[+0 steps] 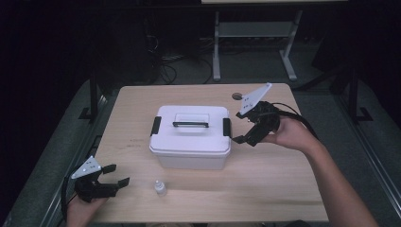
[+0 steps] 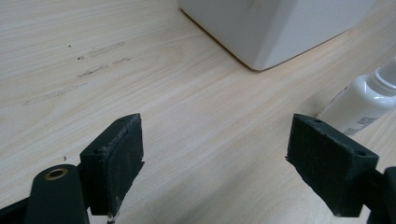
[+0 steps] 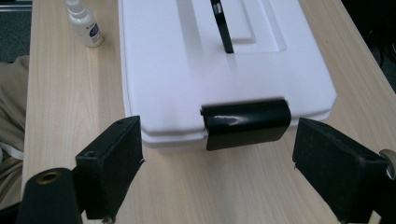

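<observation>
Small bottle [image 1: 161, 188] up front, white box [image 1: 191, 137] mid-table, right claw lining up on its latch.
Left gripper [image 1: 116, 175] gapes idle beside bottle; right gripper [image 1: 235, 126], jaws apart, faces black latch [image 3: 246, 122] — better approach square, hook the lower edge.

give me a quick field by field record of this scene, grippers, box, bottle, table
left gripper: open, holds nothing, low at the table's near left corner, aimed toward the bottle
right gripper: open, holds nothing, jaws either side of the right latch, not closed on it
box: white, lid on, mid table
right latch: black, appears down over the lid edge
handle: black, lying flat on the lid
bottle: small, white, upright, in front of the box, apart from it
table: light wood
</observation>
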`<action>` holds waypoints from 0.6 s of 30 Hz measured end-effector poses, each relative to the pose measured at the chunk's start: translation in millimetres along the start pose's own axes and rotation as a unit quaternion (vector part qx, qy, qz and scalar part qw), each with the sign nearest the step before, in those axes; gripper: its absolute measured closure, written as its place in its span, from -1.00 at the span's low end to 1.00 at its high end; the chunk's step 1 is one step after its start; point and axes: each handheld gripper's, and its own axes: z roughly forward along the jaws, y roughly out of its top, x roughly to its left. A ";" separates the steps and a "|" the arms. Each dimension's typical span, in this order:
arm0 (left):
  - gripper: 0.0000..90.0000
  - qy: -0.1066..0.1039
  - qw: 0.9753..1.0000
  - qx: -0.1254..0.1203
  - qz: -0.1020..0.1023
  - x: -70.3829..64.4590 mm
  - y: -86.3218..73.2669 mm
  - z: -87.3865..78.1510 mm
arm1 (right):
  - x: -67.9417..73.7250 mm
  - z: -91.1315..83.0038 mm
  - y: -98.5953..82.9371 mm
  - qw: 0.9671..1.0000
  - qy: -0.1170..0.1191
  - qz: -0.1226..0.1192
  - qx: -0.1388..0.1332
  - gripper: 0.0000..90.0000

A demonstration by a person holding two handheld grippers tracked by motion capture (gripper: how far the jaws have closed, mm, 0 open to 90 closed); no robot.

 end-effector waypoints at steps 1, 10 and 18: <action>-0.60 0.000 1.000 -0.001 0.000 0.1 -0.1 0.0 | -0.1 0.6 2.0 1.000 0.001 0.000 0.001 -0.66; -0.60 0.000 1.000 -0.002 0.000 0.9 -0.5 -1.6 | -1.4 6.4 18.4 1.000 0.008 -0.015 0.008 -0.66; -0.59 0.000 1.000 -0.002 0.001 1.2 -0.4 -2.0 | -3.8 10.6 30.0 1.000 0.010 -0.026 0.009 -0.66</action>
